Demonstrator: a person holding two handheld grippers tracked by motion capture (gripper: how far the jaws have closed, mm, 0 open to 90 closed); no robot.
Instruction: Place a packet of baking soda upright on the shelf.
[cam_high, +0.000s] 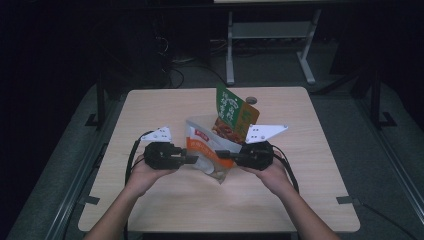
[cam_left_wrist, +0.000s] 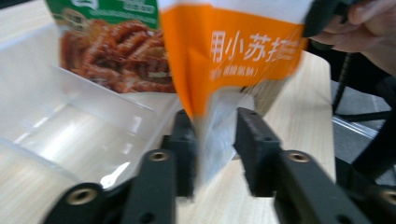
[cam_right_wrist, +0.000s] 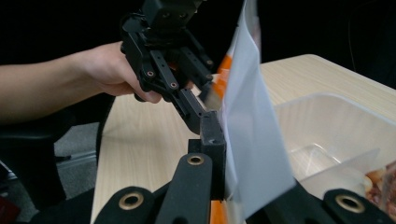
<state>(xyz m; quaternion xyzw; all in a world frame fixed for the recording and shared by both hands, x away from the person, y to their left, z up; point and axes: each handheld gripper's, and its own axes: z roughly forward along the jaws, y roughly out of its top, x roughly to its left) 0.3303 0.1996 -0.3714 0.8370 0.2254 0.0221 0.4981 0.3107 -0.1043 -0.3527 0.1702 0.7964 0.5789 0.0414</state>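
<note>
An orange and white snack pouch hangs between my two grippers above the wooden table. My right gripper is shut on the pouch's right edge; in the right gripper view its jaws pinch the pouch's white back. My left gripper is open. In the left gripper view the pouch's clear lower edge sits between the parted jaws, not squeezed. A green pouch printed with a red-brown food picture stands in a clear plastic bin just behind.
The clear bin's walls stand close behind the grippers. A small round grommet lies near the table's far edge. Beyond the table are a dark floor and the white legs of a desk.
</note>
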